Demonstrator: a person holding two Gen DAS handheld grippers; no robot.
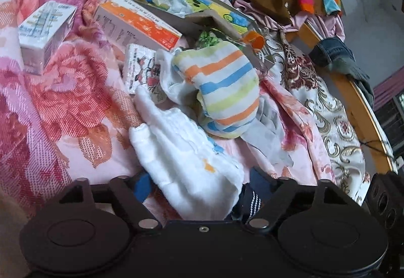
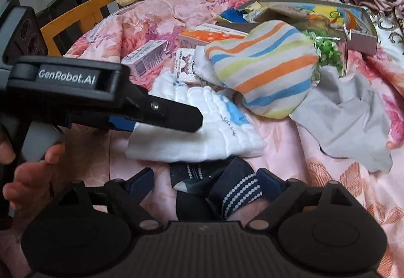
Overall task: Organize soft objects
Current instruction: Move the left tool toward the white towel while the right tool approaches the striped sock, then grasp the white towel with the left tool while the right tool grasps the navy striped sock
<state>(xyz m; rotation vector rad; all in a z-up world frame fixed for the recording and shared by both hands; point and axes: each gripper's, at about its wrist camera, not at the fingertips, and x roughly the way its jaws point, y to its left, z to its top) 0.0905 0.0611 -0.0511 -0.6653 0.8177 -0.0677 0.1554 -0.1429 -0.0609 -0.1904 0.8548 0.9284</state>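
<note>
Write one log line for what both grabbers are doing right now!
left gripper: open around white cloth | right gripper: open around dark sock | striped cloth: untouched on bed

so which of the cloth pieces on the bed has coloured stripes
The striped cloth bundled at the middle of the pile: orange, blue and yellow-green bands on white. The white quilted cloth and grey cloth beside it have none.

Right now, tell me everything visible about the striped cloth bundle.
The striped cloth bundle is soft white fabric with orange, blue and yellow-green stripes, bunched into a rounded lump on the floral bedspread. It lies against crumpled white cloth on its left, overlaps the grey cloth, and hides part of the open box. Neither gripper touches it.
</note>
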